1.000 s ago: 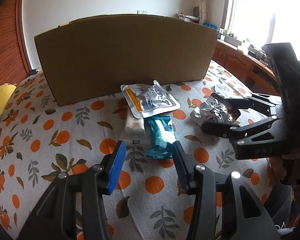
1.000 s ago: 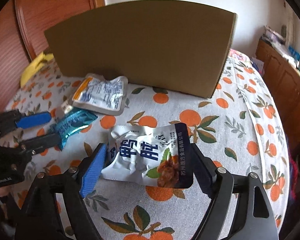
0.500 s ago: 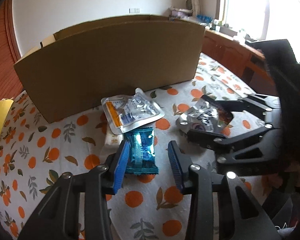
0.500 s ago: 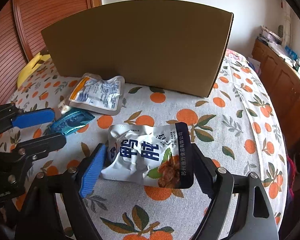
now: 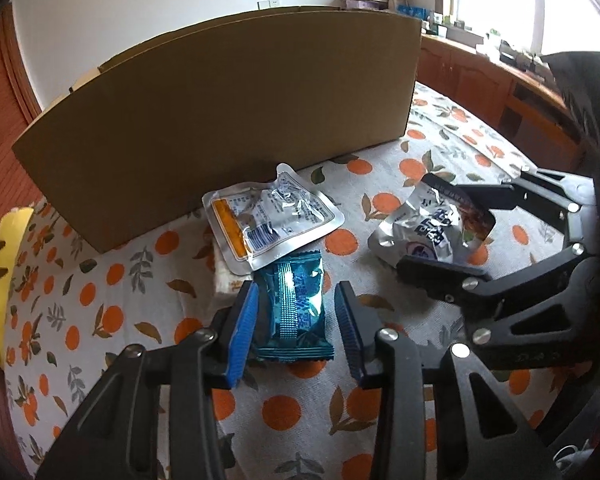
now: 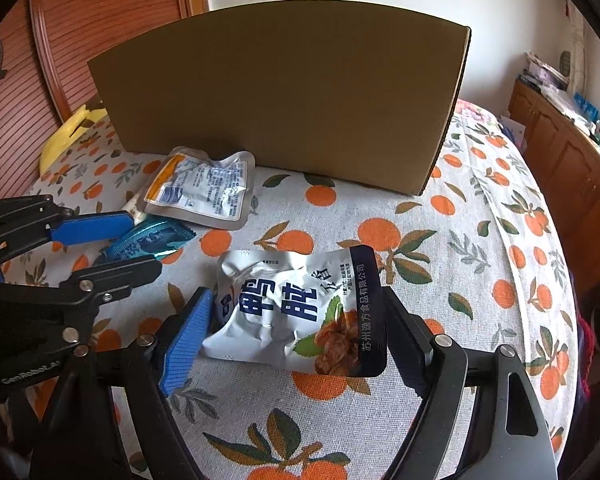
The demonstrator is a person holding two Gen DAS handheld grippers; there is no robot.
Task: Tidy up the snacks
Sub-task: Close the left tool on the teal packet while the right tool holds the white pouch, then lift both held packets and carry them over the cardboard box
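- We see the left gripper point(image 5: 296, 320) straddling the shiny teal foil snack packet point(image 5: 294, 308) on the orange-print tablecloth point(image 5: 100, 280); its jaws have just been closing, right pad not touching.
- Right gripper point(image 6: 296, 332) pinches the crumpled silver pouch with blue lettering point(image 6: 296, 312).
- Brown cardboard box point(image 6: 276, 100) stands behind.

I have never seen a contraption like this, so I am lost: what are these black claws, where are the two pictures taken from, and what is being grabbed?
There is no robot here. A person holds a hand-operated claw in each hand, and each claw carries a wide-angle camera that looks along its two fingers. One picture is from the left claw, the other from the right.

On the orange-patterned tablecloth stands a cardboard box, with snack packets in front of it.

The left gripper has just been closing around a teal packet, which lies between its blue pads but is not yet pinched. The right gripper appears to pinch a silver pouch by its sides. A clear pouch with an orange strip lies untouched.
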